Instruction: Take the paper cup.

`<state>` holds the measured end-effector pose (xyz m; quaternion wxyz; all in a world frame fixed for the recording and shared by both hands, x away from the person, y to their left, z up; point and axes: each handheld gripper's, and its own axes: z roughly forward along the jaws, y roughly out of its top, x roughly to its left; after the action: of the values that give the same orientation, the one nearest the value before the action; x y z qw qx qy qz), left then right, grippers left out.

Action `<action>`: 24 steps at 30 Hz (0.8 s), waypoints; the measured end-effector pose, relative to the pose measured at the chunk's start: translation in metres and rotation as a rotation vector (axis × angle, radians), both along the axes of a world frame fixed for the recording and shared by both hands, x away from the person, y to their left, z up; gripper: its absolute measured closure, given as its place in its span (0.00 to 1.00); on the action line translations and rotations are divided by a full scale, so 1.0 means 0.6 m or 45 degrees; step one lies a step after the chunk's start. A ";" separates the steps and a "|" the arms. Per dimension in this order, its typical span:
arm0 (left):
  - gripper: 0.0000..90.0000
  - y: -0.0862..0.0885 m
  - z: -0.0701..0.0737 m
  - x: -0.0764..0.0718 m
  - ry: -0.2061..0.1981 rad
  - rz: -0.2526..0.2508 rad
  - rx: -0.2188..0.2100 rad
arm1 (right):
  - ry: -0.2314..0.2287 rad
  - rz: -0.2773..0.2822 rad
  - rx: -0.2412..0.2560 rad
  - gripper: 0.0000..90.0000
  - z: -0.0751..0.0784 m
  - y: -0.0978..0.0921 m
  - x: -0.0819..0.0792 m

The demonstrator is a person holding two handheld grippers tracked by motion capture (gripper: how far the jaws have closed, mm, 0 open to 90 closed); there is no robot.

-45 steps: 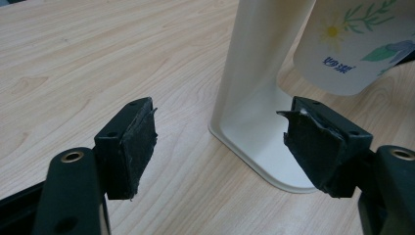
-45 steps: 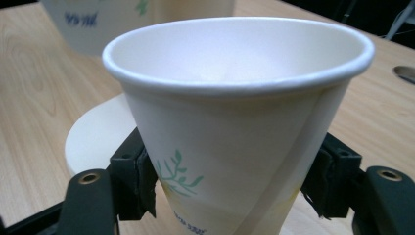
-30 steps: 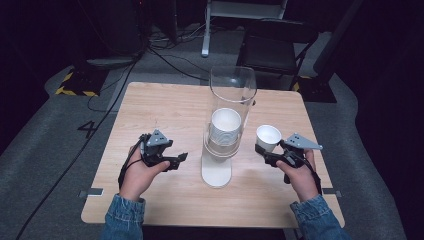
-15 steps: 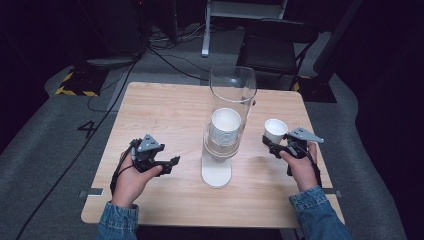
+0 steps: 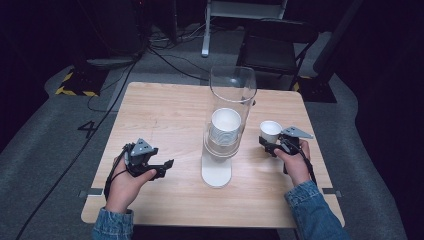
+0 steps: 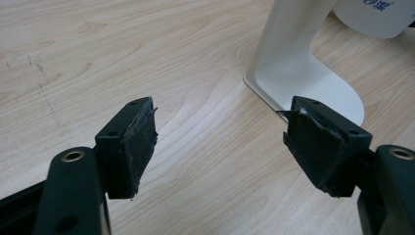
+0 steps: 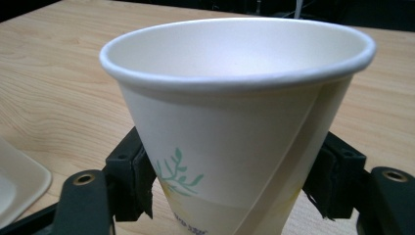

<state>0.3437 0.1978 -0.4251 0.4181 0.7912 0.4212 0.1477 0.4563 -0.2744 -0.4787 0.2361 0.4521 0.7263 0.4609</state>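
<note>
left gripper (image 5: 165, 166) jaws spread wide, low over the table; right gripper (image 5: 267, 145) clamped, upright.

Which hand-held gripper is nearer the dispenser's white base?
Left. The left hand-held gripper sits open just left of the white base; the right hand-held gripper, clamping a paper cup, sits farther right.

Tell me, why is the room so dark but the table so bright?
High view: light falls on the wooden table, the room behind stays dim. Right gripper view: the paper cup in the right claw looks sharp. Left gripper view: the white stand is evenly lit.
</note>
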 end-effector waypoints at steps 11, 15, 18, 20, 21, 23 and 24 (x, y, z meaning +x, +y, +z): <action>0.31 -0.005 -0.001 0.005 0.001 -0.011 -0.001 | 0.127 0.002 -0.054 0.33 -0.022 -0.002 0.001; 0.31 -0.007 -0.001 0.006 0.003 -0.015 -0.005 | 0.142 0.005 -0.054 0.32 -0.023 -0.003 0.000; 0.31 -0.007 -0.001 0.006 0.002 -0.018 -0.003 | 0.154 0.005 -0.069 0.31 -0.024 -0.003 -0.001; 0.31 -0.007 -0.001 0.007 0.005 -0.023 -0.002 | 0.168 0.004 -0.085 0.30 -0.025 -0.003 -0.001; 0.31 -0.007 -0.001 0.006 0.008 -0.023 -0.005 | 0.171 0.005 -0.089 0.27 -0.025 -0.003 -0.002; 0.31 -0.006 0.000 0.007 0.001 -0.022 -0.005 | 0.163 0.000 -0.098 0.20 -0.023 -0.003 -0.003; 0.31 -0.007 -0.001 0.007 0.000 -0.019 -0.007 | 0.148 -0.002 -0.117 0.18 -0.022 -0.003 -0.004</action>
<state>0.3480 0.1937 -0.4254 0.4215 0.7931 0.4157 0.1435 0.4541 -0.2764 -0.4920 0.2142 0.4674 0.7588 0.3999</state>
